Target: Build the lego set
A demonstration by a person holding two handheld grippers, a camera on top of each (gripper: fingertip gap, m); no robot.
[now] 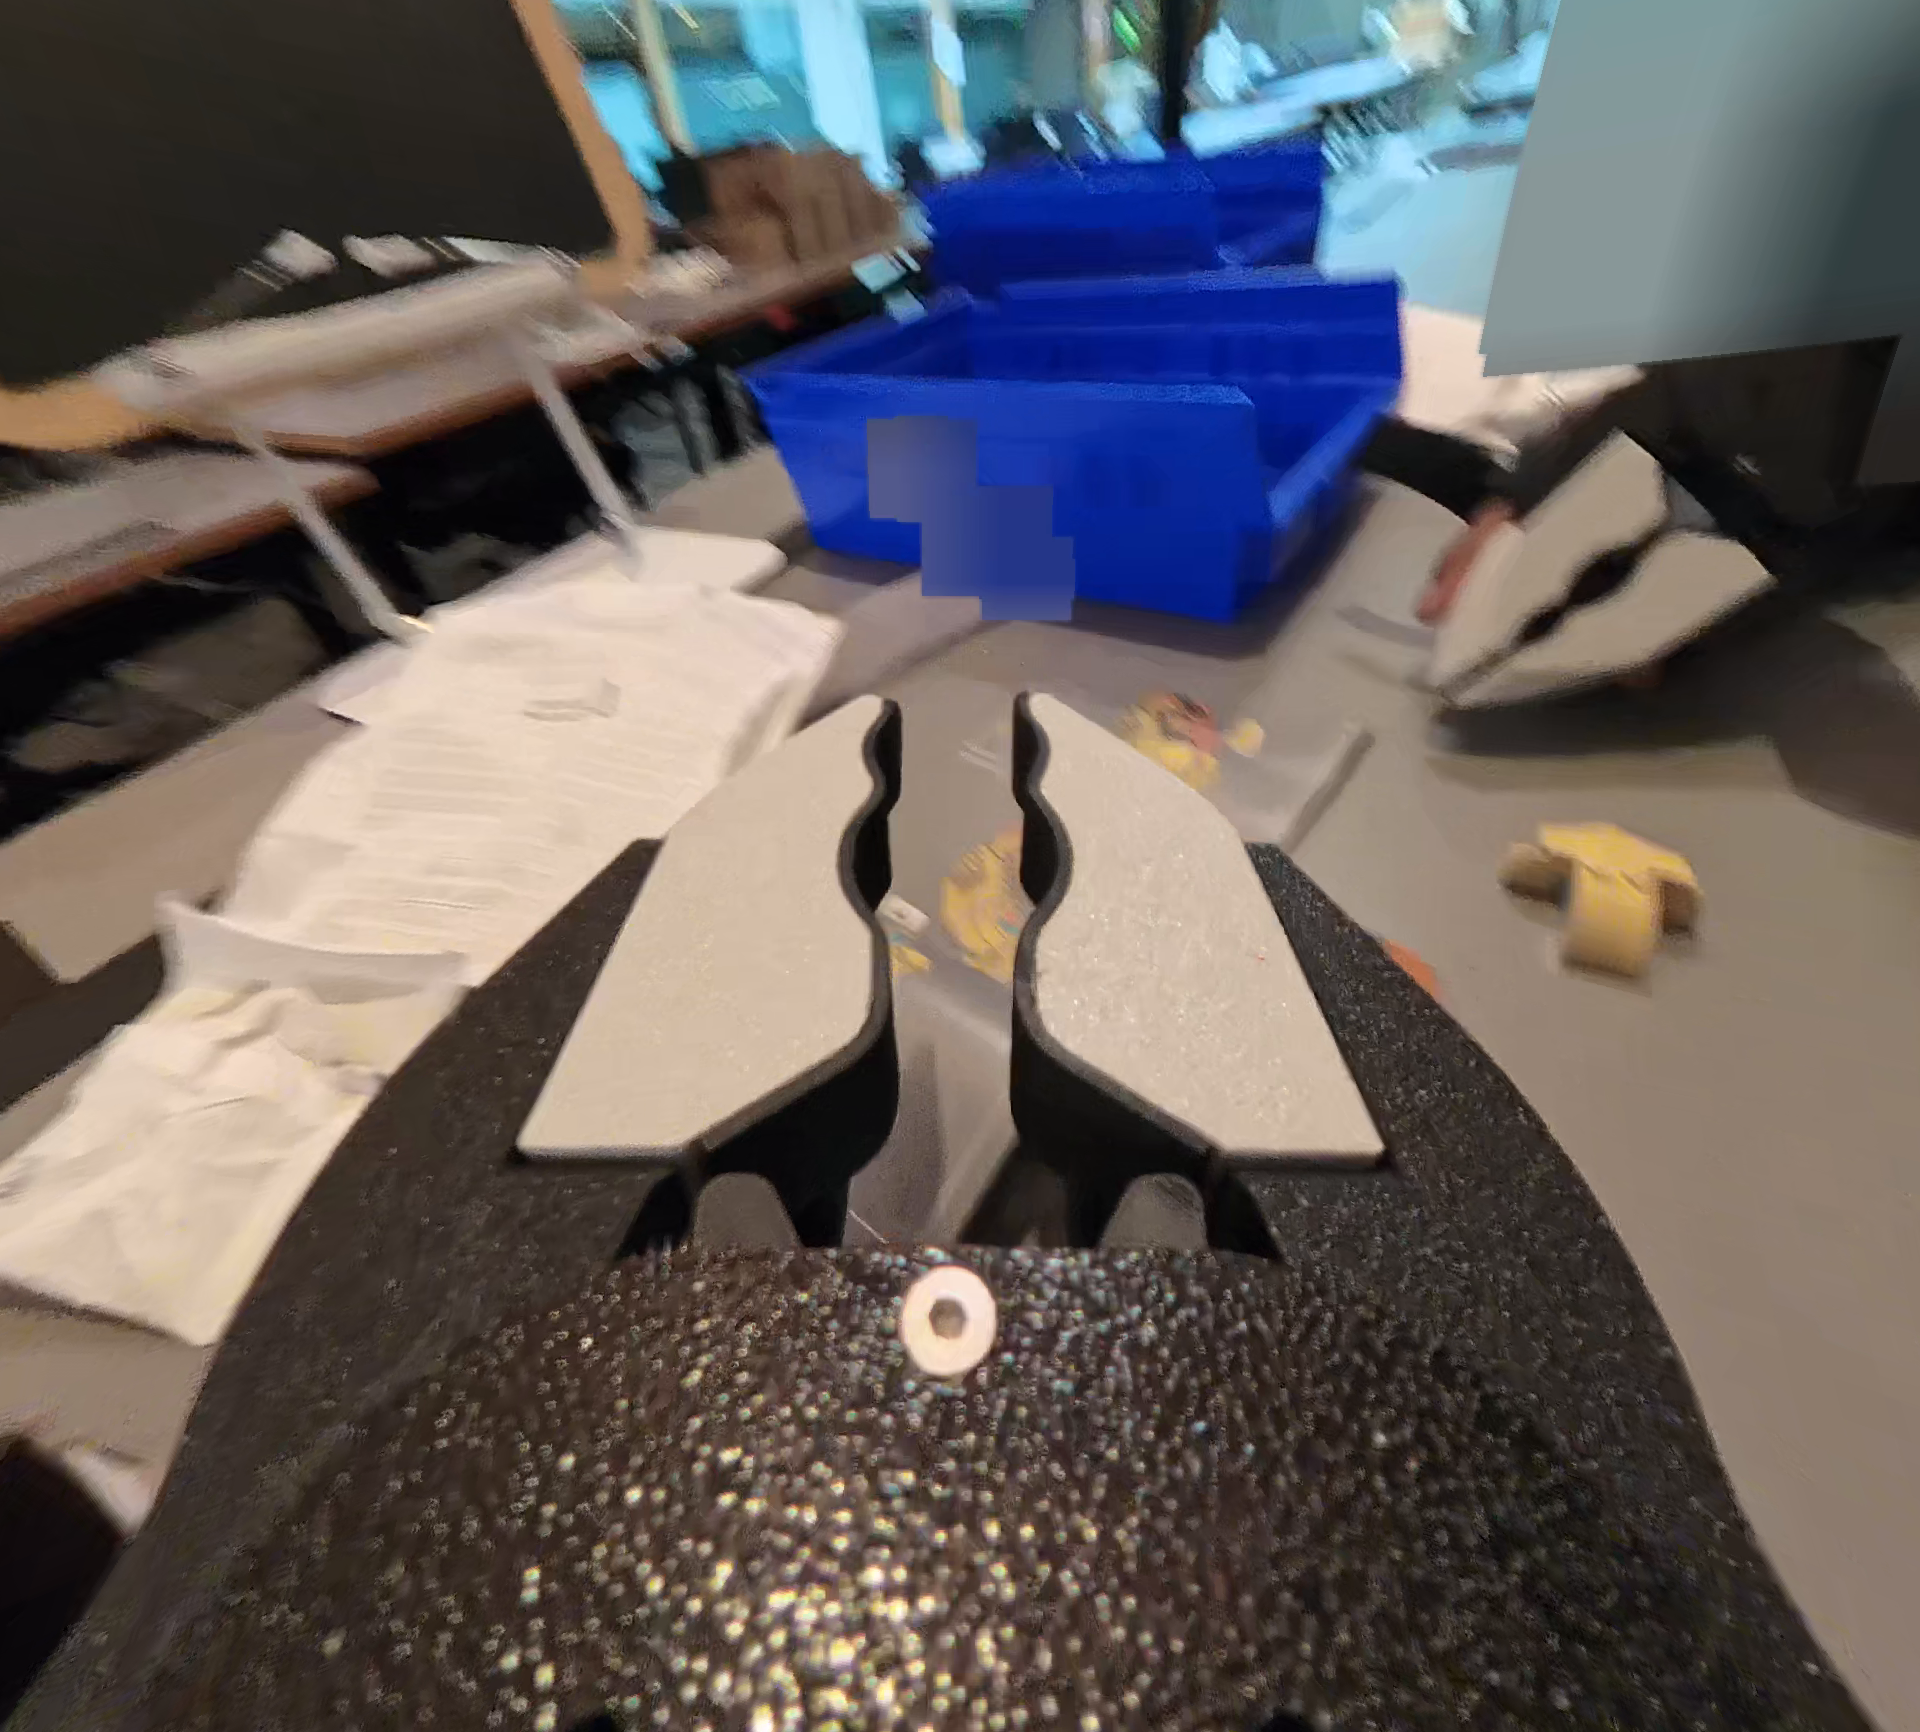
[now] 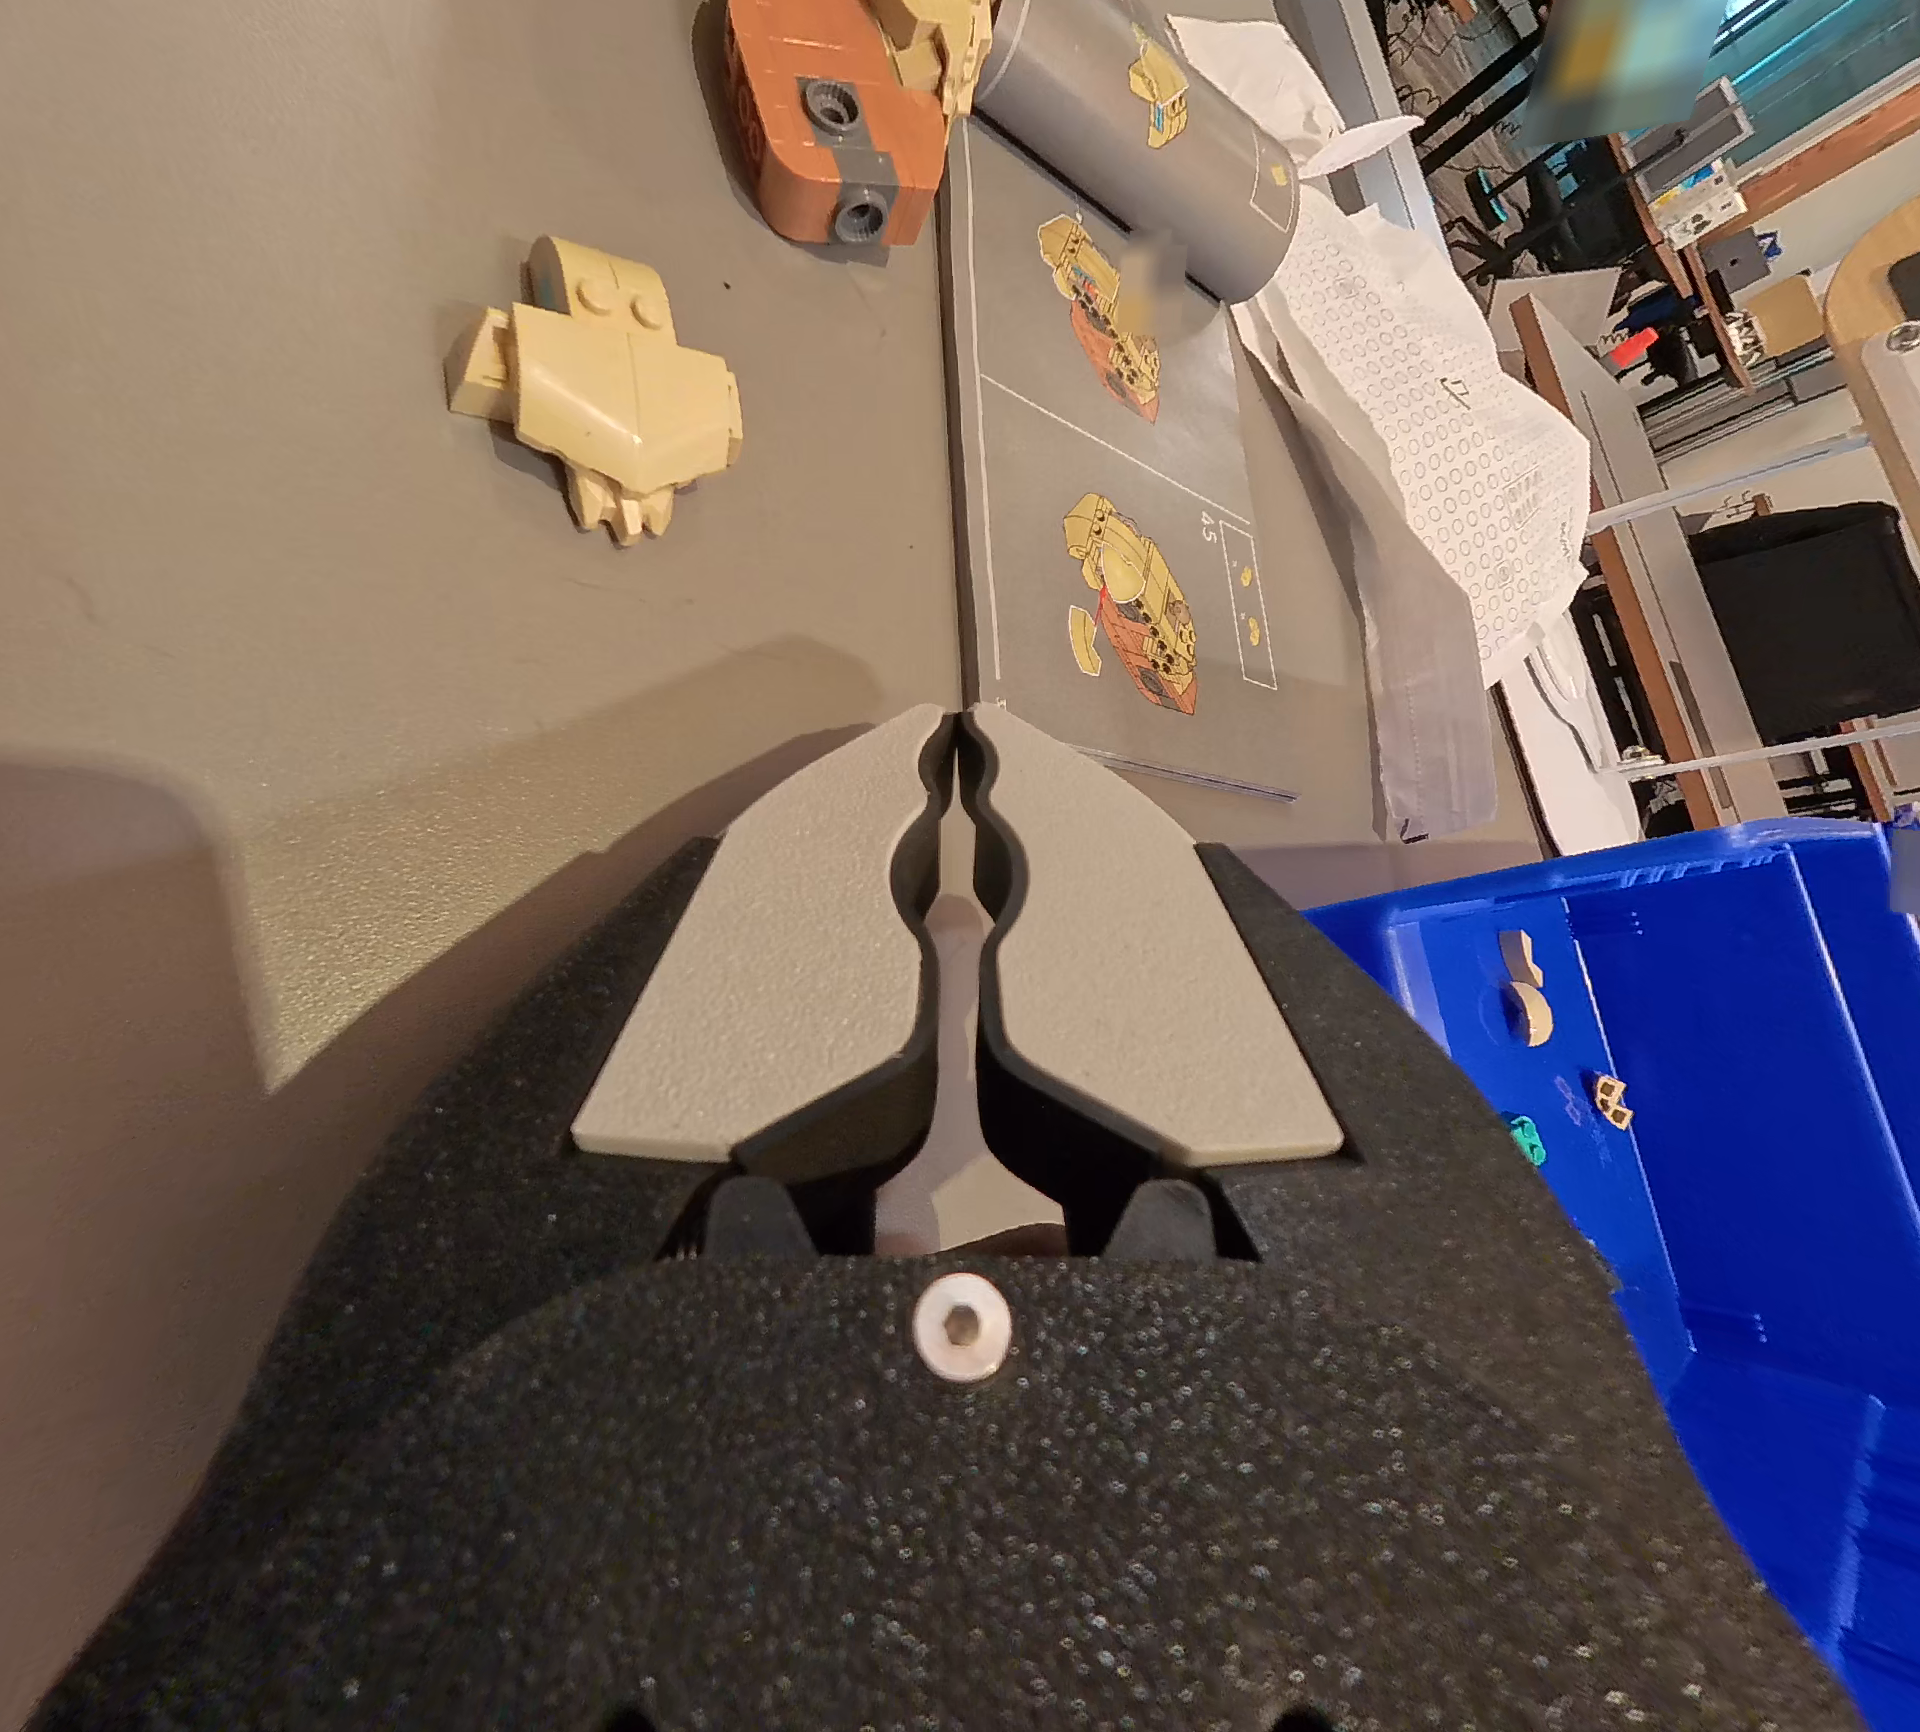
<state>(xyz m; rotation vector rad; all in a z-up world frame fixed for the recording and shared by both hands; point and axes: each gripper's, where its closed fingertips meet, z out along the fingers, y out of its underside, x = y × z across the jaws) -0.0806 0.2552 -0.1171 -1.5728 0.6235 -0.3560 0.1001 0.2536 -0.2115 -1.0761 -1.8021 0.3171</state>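
My left gripper is open with nothing between its fingers. It hovers over a grey table, above a grey instruction booklet with yellow pictures. This view is blurred. My right gripper is shut, its fingertips meeting with nothing visible between them, right at the left edge of the booklet. It also shows in the left wrist view, low over the table at the right. A tan brick piece lies ahead to the left. A brown and tan brick model stands farther off.
A blue bin with a few small pieces in it stands close at the right; it also shows in the left wrist view, beyond the booklet. White paper bags lie past the booklet. White sheets cover the table's left. One gripper's finger ends stand about 20 cm off the other's. To the tan brick piece: right tips about 7 cm, left tips about 20 cm. The left camera catches it too, in the left wrist view.
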